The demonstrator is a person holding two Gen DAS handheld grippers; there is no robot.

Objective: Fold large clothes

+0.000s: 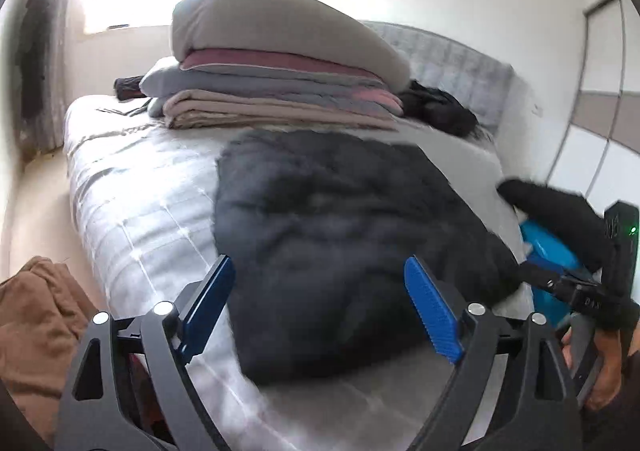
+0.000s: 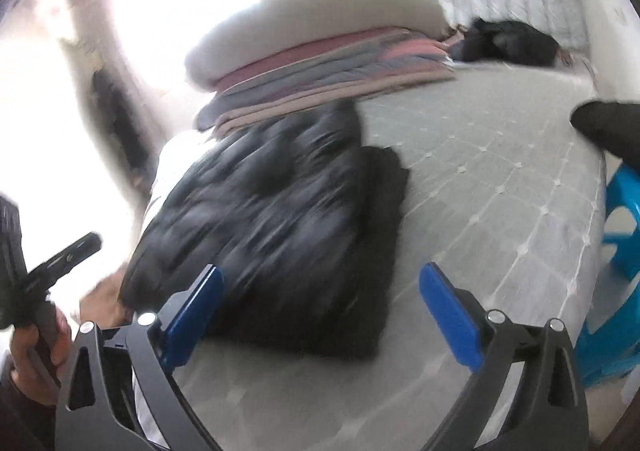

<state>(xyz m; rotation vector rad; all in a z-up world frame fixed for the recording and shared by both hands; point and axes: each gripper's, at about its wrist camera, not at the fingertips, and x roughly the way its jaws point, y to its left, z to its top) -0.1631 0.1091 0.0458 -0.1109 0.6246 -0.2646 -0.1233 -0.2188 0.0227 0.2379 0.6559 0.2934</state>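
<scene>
Left gripper (image 1: 320,311): our blue pads stand wide apart, close to the camera, with nothing between them. They hang above the near end of the coat and do not touch it.
Brown cloth (image 1: 40,315): we see it bunched up low on the left, beside the bed.
Mattress (image 1: 132,207): it is pale grey with stitched squares, and everything else lies on it.
Dark puffy coat (image 1: 340,235): this is our big thing to fold. It lies in a thick folded bundle on the near half of the mattress, just in front of the stack.
Stack of folded blankets (image 1: 280,91): it sits behind the coat, in grey, pink and beige layers, with a fat beige pillow (image 1: 280,23) on top.
Black clothes (image 1: 440,111): we see a small dark heap at the far end, near the grey headboard (image 1: 452,63).
Right gripper (image 2: 322,315): our blue pads here are wide apart too and hold nothing. The coat's near corner shows just past the left pad, but the view is blurry, so we cannot tell if it touches.
Flat black piece (image 2: 388,235): it sticks out from under the coat on the right side.
Blue plastic stool (image 2: 616,247): it stands beside the bed on the right.
Our hands: each view shows the other hand (image 2: 36,355) gripping its handle at the edge.
</scene>
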